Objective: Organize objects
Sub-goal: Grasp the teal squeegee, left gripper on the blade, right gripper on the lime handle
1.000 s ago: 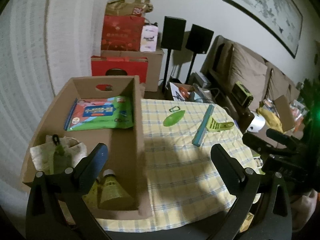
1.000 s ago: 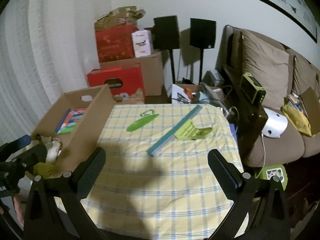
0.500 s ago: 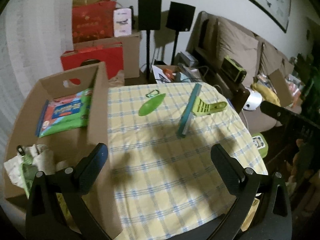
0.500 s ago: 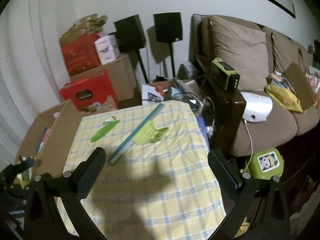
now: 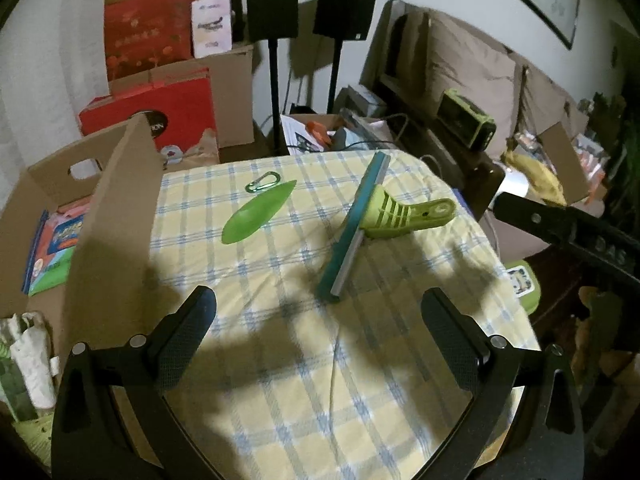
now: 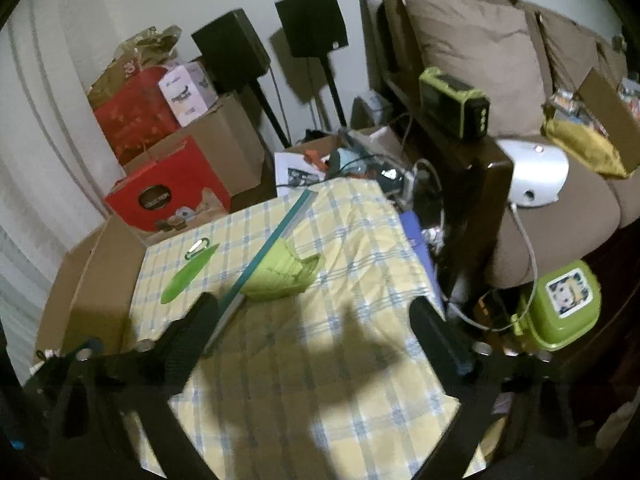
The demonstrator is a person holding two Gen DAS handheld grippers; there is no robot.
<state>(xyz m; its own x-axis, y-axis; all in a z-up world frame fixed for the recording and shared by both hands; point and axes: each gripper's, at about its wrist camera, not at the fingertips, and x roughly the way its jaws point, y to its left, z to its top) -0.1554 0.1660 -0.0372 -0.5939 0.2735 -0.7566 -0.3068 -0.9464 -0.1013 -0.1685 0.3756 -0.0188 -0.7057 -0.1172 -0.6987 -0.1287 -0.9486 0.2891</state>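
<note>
A green squeegee (image 5: 384, 216) with a teal blade lies on the yellow checked tablecloth (image 5: 304, 380); it also shows in the right wrist view (image 6: 276, 272). A green leaf-shaped scoop (image 5: 256, 212) and a green carabiner (image 5: 262, 182) lie left of it. A cardboard box (image 5: 116, 216) stands at the table's left and holds a colourful packet (image 5: 52, 244) and a white cloth (image 5: 28, 352). My left gripper (image 5: 316, 320) is open and empty, short of the squeegee's near end. My right gripper (image 6: 312, 320) is open and empty, its left finger beside the blade's near end.
Red and brown boxes (image 5: 160, 92) and two black speakers on stands (image 5: 272, 4) stand behind the table. A brown sofa (image 6: 500, 80) with clutter is at the right. A green lunchbox (image 6: 560, 304) sits below the table's right edge.
Both grippers have swung right and forward, away from the box and toward the squeegee. Both stay open and empty.
</note>
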